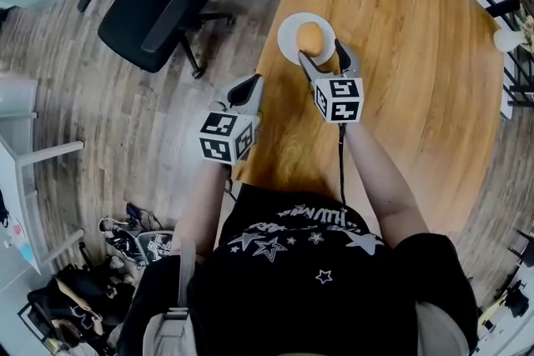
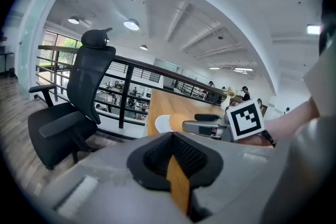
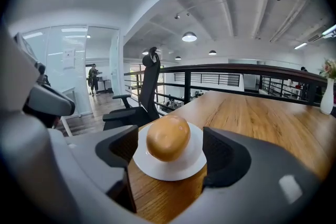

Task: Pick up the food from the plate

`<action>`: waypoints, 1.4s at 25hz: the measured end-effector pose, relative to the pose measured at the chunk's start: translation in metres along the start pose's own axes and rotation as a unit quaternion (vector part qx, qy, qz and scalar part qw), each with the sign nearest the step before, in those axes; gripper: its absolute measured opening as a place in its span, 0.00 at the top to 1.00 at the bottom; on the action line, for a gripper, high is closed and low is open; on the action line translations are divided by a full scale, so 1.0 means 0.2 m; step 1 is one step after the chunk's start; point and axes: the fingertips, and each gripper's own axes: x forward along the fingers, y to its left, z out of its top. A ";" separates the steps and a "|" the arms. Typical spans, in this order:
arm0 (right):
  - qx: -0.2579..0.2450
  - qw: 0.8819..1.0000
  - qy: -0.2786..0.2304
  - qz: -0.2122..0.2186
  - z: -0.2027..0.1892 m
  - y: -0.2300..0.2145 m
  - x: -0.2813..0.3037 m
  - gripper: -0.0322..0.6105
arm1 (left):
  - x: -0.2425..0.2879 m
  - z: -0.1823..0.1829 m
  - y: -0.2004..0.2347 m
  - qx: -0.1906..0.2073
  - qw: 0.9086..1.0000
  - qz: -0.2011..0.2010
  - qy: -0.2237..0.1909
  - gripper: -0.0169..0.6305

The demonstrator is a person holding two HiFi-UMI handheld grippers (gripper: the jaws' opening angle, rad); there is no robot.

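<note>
One bread roll (image 1: 309, 38) lies on one white plate (image 1: 288, 48), far left on the worktop (image 1: 400, 54). The right gripper's (image 1: 321, 51) jaws are released at the plate's near edge. The left gripper's (image 1: 249, 86) jaws are clenched, empty.

Food (image 1: 309, 37) sits on a plate (image 1: 286, 37) near the worktop's (image 1: 400, 79) left edge; an office chair (image 1: 154, 8) stands farther left.

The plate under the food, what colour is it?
White; the plate shows best in the right gripper view.
</note>
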 end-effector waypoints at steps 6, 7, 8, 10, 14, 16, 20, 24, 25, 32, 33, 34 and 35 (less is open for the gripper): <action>-0.011 1.000 0.019 -0.016 -0.08 0.03 0.08 0.37 | 0.01 -0.04 0.02 -0.003 1.000 0.000 0.011 0.97; -0.015 0.999 0.021 -0.019 -0.09 0.03 0.09 0.37 | 0.01 -0.04 0.03 -0.004 1.000 0.000 0.013 0.97; -0.022 0.999 0.021 -0.023 -0.09 0.04 0.10 0.37 | 0.02 -0.05 0.03 -0.005 1.000 -0.001 0.015 0.97; -0.035 0.999 0.019 -0.027 -0.10 0.04 0.12 0.37 | 0.02 -0.07 0.02 -0.006 1.000 -0.002 0.019 0.97; -0.056 0.998 0.008 -0.023 -0.06 0.07 0.13 0.37 | 0.03 -0.09 0.01 -0.006 1.000 -0.006 0.025 0.97; -0.062 0.998 0.007 -0.028 -0.05 0.07 0.13 0.37 | 0.04 -0.09 0.00 -0.005 1.000 -0.008 0.026 0.97; -0.051 0.998 0.010 -0.035 -0.06 0.06 0.14 0.39 | 0.06 -0.11 -0.01 -0.004 0.999 -0.013 0.030 0.97; -0.043 0.998 0.012 -0.036 -0.06 0.04 0.15 0.45 | 0.07 -0.11 -0.02 -0.002 0.999 -0.015 0.033 0.97; -0.043 0.998 0.013 -0.037 -0.06 0.04 0.16 0.47 | 0.07 -0.11 -0.02 -0.002 0.999 -0.015 0.034 0.97; -0.060 0.997 0.019 -0.033 -0.06 0.04 0.15 0.47 | 0.06 -0.11 -0.02 0.001 0.999 -0.013 0.033 0.97; -0.058 0.998 0.019 -0.032 -0.07 0.04 0.15 0.46 | 0.05 -0.11 -0.02 0.002 0.999 -0.013 0.033 0.97; -0.055 0.998 0.019 -0.030 -0.07 0.04 0.14 0.46 | 0.05 -0.11 -0.02 0.003 0.999 -0.012 0.032 0.97; -0.050 0.998 0.019 -0.029 -0.07 0.04 0.14 0.46 | 0.04 -0.11 -0.03 0.003 0.999 -0.012 0.032 0.97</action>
